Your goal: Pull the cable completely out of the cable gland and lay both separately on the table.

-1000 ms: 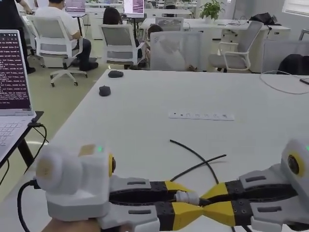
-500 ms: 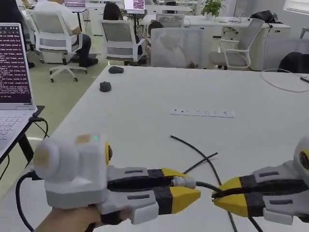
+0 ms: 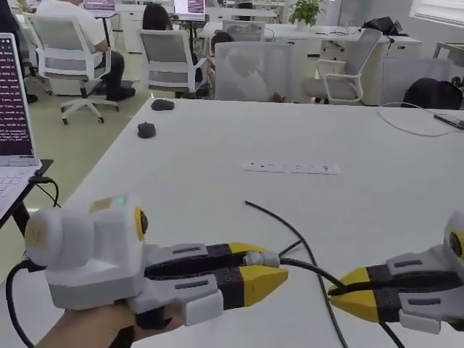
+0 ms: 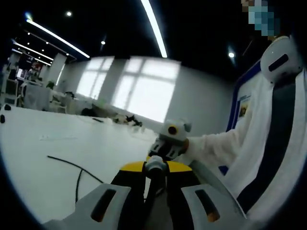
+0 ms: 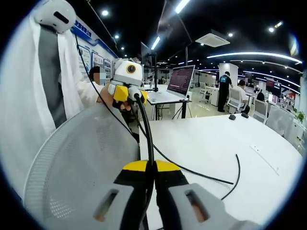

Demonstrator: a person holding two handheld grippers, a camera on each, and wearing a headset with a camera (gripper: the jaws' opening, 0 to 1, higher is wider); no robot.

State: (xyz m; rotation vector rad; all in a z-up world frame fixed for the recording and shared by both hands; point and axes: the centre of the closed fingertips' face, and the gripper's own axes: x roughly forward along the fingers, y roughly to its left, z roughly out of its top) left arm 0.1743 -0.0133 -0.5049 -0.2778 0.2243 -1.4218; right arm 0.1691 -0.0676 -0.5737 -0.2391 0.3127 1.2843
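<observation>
Low at the left in the head view, my left gripper (image 3: 278,263) is shut on the white cable gland (image 3: 259,258). The black cable (image 3: 304,270) leaves the gland and runs to my right gripper (image 3: 332,291), which is shut on it a short span away. More of the cable (image 3: 283,221) lies looped on the white table (image 3: 377,210). In the left gripper view the gland (image 4: 156,165) sits between the yellow jaws of that gripper (image 4: 156,168), with the right gripper (image 4: 171,135) ahead. In the right gripper view the cable (image 5: 147,139) rises from the shut right gripper (image 5: 147,166) to the left gripper (image 5: 127,79).
A white power strip (image 3: 290,168) lies mid-table. Two computer mice (image 3: 146,130) sit near the far left edge. A laptop (image 3: 11,109) stands on a side stand at the left. Office chairs (image 3: 170,61) and seated people are beyond the table.
The two grippers, tip to tip a second ago, have drawn apart. The right one has pulled rightward, and a stretch of black cable now spans between the gland and it.
</observation>
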